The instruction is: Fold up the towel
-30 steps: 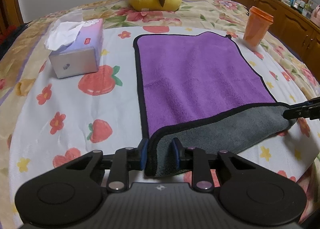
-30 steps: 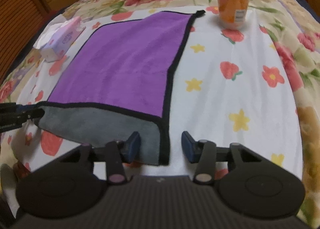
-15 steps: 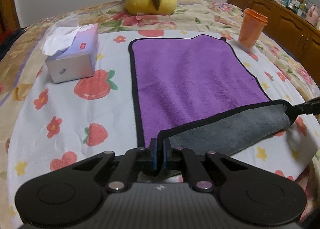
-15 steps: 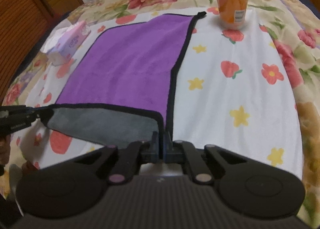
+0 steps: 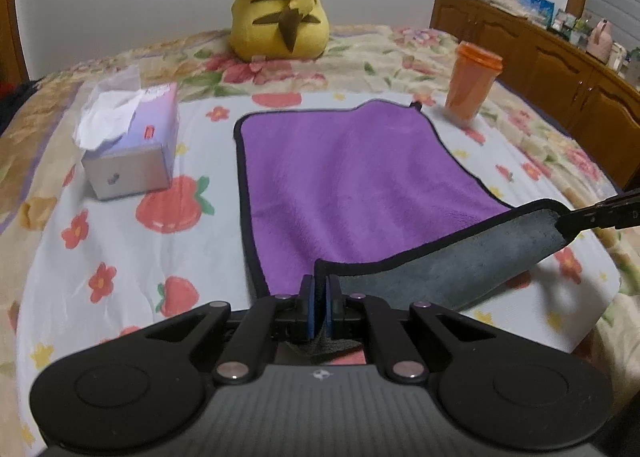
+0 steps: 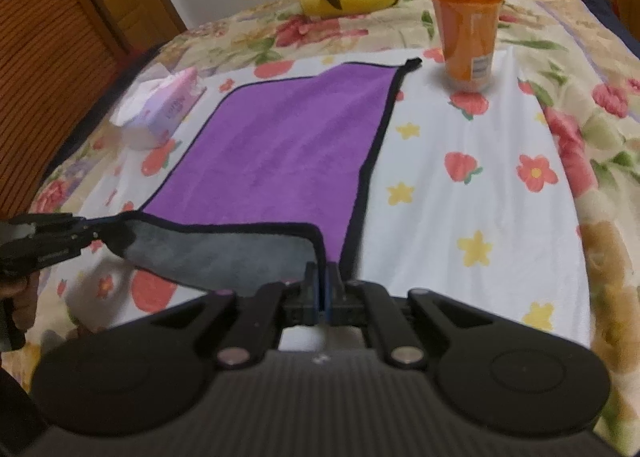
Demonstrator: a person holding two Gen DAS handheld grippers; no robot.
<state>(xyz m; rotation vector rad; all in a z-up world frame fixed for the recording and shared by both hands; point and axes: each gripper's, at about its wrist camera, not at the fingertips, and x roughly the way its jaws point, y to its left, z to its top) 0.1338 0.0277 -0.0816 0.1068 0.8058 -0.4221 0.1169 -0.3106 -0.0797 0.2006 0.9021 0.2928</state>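
Observation:
A purple towel (image 5: 352,173) with black trim and a grey underside lies on the bed; it also shows in the right wrist view (image 6: 288,153). My left gripper (image 5: 319,289) is shut on its near left corner. My right gripper (image 6: 322,277) is shut on its near right corner. Both corners are lifted off the bed, so the near edge hangs between the grippers with the grey side (image 5: 448,269) facing me. The far part of the towel still lies flat.
A tissue box (image 5: 128,145) stands left of the towel. An orange cup (image 5: 472,85) stands by the far right corner. A yellow plush toy (image 5: 284,5) sits at the back. A wooden cabinet (image 5: 560,73) runs along the right.
Both grippers went from open around the near corners to shut on them. They have since risen, lifting the near edge off the bed.

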